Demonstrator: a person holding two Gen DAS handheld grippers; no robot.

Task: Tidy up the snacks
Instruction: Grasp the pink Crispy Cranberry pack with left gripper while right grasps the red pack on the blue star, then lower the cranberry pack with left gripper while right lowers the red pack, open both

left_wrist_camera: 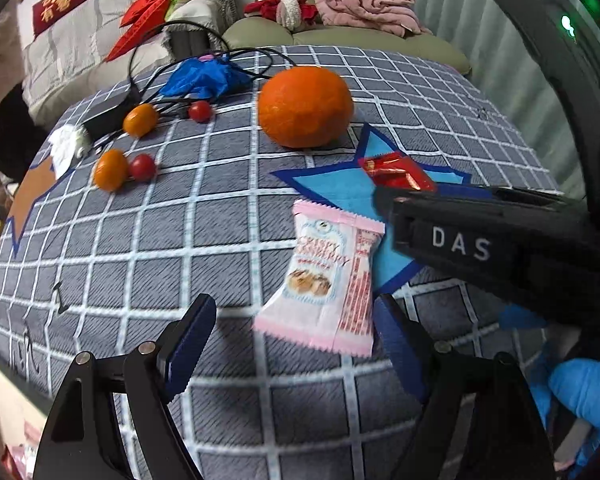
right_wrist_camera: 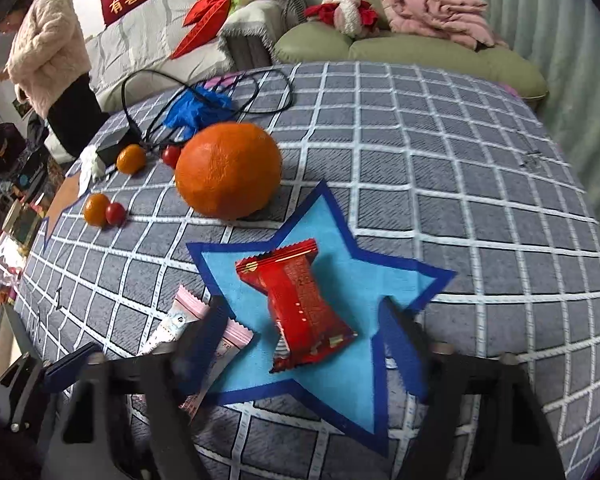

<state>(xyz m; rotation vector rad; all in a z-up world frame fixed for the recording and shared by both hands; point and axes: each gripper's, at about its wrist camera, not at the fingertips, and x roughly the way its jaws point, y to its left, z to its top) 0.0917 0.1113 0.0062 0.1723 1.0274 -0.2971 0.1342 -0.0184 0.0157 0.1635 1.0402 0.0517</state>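
A pink snack packet [left_wrist_camera: 326, 276] lies on the checked cloth, its right edge on a blue star mat [left_wrist_camera: 340, 188]. My left gripper [left_wrist_camera: 296, 344] is open just in front of the packet. A red snack packet [right_wrist_camera: 300, 304] lies on the star mat [right_wrist_camera: 404, 280]. My right gripper [right_wrist_camera: 308, 340] is open around the near end of the red packet, without holding it. The right gripper's body [left_wrist_camera: 500, 240] crosses the left wrist view and hides part of the red packet [left_wrist_camera: 396, 170]. The pink packet [right_wrist_camera: 196, 332] shows partly behind my right gripper's left finger.
A big orange [left_wrist_camera: 304, 106] sits beyond the star. Two kumquats [left_wrist_camera: 140, 119] and two cherry tomatoes [left_wrist_camera: 142, 167] lie at the left, by a brown star mat [left_wrist_camera: 32, 196], black cables and a blue glove [left_wrist_camera: 204, 76]. Sofas stand behind the table.
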